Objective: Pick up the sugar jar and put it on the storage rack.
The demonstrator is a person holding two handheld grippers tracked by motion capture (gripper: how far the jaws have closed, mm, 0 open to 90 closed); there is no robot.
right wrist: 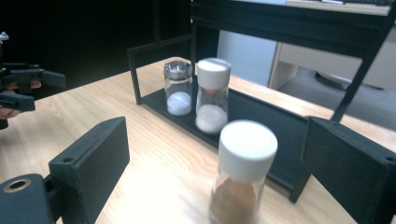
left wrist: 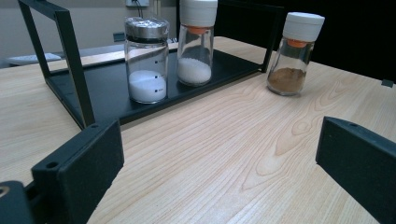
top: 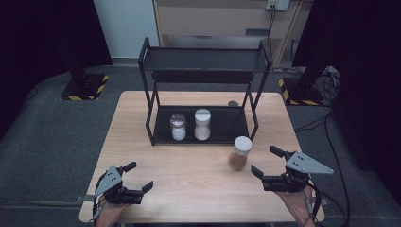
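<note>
A glass jar of brown powder with a white lid (top: 240, 152) (left wrist: 295, 53) (right wrist: 243, 172) stands on the wooden table (top: 189, 184), just in front of the black rack's right front leg. On the rack's bottom shelf (top: 222, 127) stand a silver-lidded jar of white powder (top: 178, 126) (left wrist: 146, 59) (right wrist: 178, 87) and a white-lidded jar of white grains (top: 202, 124) (left wrist: 196, 42) (right wrist: 212, 94). My right gripper (top: 266, 162) (right wrist: 215, 172) is open, a short way right of the brown jar, which stands between its jaws farther off. My left gripper (top: 138, 176) (left wrist: 219, 172) is open at the table's front left, holding nothing.
The two-tier black rack (top: 204, 59) stands at the table's back middle; its top shelf is bare. A small dark round object (top: 232, 103) lies behind the rack. The other hand's gripper (right wrist: 23, 86) appears at the far left of the right gripper view. Bare wood lies between the grippers.
</note>
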